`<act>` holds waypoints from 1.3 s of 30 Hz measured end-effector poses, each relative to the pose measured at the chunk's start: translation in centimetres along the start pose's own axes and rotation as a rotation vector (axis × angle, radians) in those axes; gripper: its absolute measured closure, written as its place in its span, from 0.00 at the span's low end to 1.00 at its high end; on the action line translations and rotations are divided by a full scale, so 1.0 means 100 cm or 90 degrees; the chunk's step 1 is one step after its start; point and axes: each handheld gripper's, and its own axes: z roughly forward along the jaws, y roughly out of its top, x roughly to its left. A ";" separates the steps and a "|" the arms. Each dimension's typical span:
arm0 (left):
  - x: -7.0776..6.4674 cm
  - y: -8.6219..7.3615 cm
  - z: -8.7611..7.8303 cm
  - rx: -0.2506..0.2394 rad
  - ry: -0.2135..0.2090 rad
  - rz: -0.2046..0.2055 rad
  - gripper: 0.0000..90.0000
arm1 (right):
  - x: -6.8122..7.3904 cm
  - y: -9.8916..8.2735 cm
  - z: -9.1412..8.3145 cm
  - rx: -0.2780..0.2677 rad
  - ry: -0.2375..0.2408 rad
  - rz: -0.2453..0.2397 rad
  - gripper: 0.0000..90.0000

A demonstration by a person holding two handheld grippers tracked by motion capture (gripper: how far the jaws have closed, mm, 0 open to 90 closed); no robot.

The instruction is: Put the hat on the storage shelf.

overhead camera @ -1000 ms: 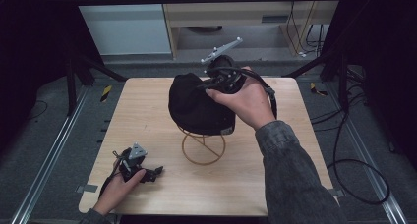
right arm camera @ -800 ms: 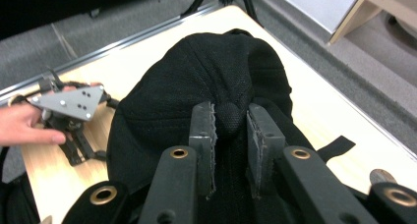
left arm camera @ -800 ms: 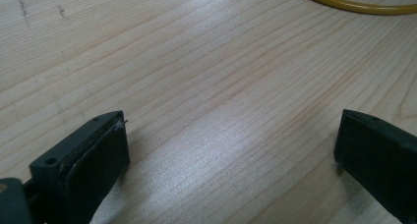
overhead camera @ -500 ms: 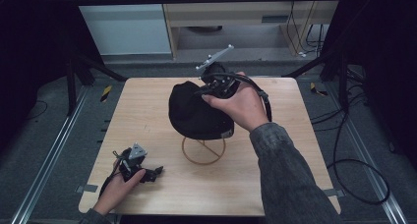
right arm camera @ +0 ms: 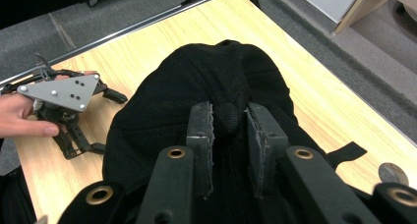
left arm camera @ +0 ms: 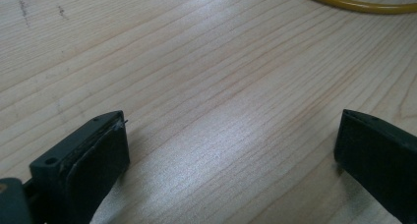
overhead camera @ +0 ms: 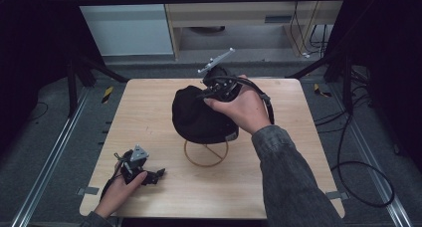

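A black cap (overhead camera: pixel 196 120) sits on a yellow wire stand (overhead camera: pixel 205 156) in the middle of the wooden table (overhead camera: pixel 278 177). From the far right side, my right gripper (overhead camera: pixel 208 91) reaches onto the crown of the cap. In the right gripper view, this gripper (right arm camera: pixel 228 117) is shut on a pinched fold of the cap (right arm camera: pixel 196 81) fabric. My left gripper (overhead camera: pixel 158 173) rests on the table at the near left, held by a hand. Its jaws stand wide open over bare wood in the left gripper view (left arm camera: pixel 231 140).
The stand's yellow ring (left arm camera: pixel 354 5) lies just beyond the left gripper's jaws. The left gripper (right arm camera: pixel 108 122) with its grey plate lies beyond the cap in the right gripper view. Black cables trail over the floor at the right (overhead camera: pixel 358 172). A shelf unit (overhead camera: pixel 239 18) stands behind the table.
My right gripper has shifted slightly left and nearer on top of the cap. The cap stays on the stand and the left gripper has not moved.
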 end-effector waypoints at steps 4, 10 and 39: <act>0.000 0.000 0.000 0.000 0.000 0.000 0.00 | -0.001 -0.001 0.000 -0.001 0.001 0.002 0.82; 0.000 0.000 0.000 0.000 0.000 0.000 0.00 | -0.001 -0.001 0.001 0.001 0.002 0.001 0.82; 0.000 0.000 0.000 0.000 0.000 0.000 0.00 | -0.002 -0.007 0.000 0.005 -0.001 0.016 0.63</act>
